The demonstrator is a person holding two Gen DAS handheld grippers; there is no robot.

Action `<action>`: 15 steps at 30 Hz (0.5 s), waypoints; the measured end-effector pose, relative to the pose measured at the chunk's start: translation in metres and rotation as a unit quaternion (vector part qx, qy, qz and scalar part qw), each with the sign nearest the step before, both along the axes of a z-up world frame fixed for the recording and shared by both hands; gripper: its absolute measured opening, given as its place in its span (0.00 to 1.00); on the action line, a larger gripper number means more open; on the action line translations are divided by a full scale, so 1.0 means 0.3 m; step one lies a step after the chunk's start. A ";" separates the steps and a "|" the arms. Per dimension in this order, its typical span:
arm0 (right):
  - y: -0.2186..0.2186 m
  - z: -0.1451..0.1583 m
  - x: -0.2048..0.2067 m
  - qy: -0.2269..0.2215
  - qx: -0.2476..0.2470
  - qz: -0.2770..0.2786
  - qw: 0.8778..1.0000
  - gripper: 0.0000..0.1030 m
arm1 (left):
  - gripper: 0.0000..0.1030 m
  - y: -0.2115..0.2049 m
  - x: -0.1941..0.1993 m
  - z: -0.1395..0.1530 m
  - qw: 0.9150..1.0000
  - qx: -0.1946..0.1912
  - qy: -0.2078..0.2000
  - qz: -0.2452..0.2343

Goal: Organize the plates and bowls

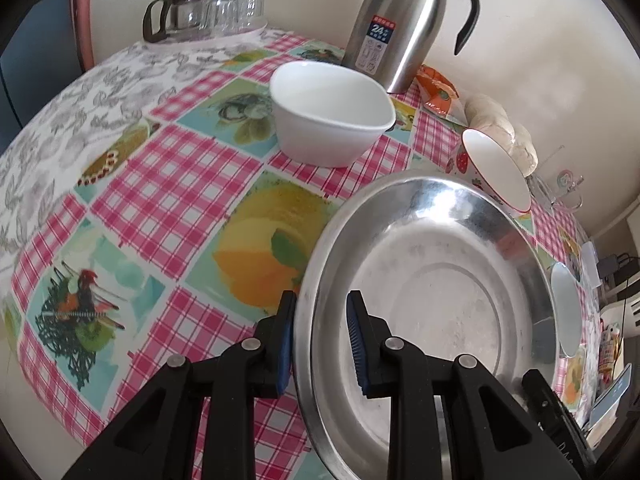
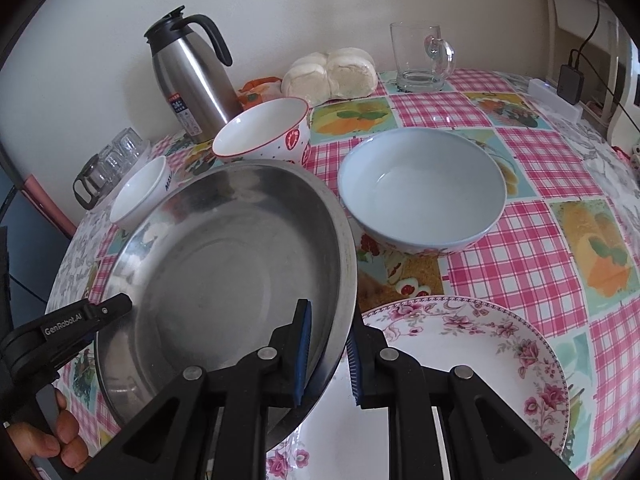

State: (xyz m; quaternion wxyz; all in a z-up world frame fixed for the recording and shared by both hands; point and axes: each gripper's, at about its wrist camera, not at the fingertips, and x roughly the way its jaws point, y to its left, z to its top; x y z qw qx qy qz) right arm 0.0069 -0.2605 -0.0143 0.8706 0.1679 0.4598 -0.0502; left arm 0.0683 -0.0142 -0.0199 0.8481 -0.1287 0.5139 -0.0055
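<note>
A wide stainless steel plate (image 1: 440,280) (image 2: 224,264) is held between both grippers, tilted above the checked tablecloth. My left gripper (image 1: 320,344) is shut on its left rim, one pad outside and one inside. My right gripper (image 2: 328,354) is shut on the opposite rim, which overhangs a floral plate (image 2: 480,344). A white bowl (image 1: 328,112) (image 2: 140,192) stands beyond the steel plate. A strawberry-print bowl (image 1: 500,168) (image 2: 264,132) and a pale blue bowl (image 2: 420,188) stand behind it.
A steel thermos jug (image 1: 400,24) (image 2: 192,76) stands by the wall with bagged buns (image 2: 332,72) and a glass mug (image 2: 420,60). Upturned glasses and a glass pot (image 1: 200,12) sit at the table's far corner. A person's hand (image 2: 60,440) holds the left gripper.
</note>
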 end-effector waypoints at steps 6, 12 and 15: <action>0.004 -0.004 0.000 0.003 0.001 0.001 1.000 0.18 | 0.26 0.008 0.000 0.003 1.000 -0.002 0.001 0.005; 0.007 -0.003 -0.002 0.006 0.000 0.001 1.000 0.18 | 0.26 -0.004 -0.001 0.012 1.000 0.002 -0.002 -0.004; 0.008 0.001 -0.004 0.005 -0.001 0.002 1.000 0.19 | 0.26 -0.006 -0.002 0.012 1.000 0.005 0.001 -0.008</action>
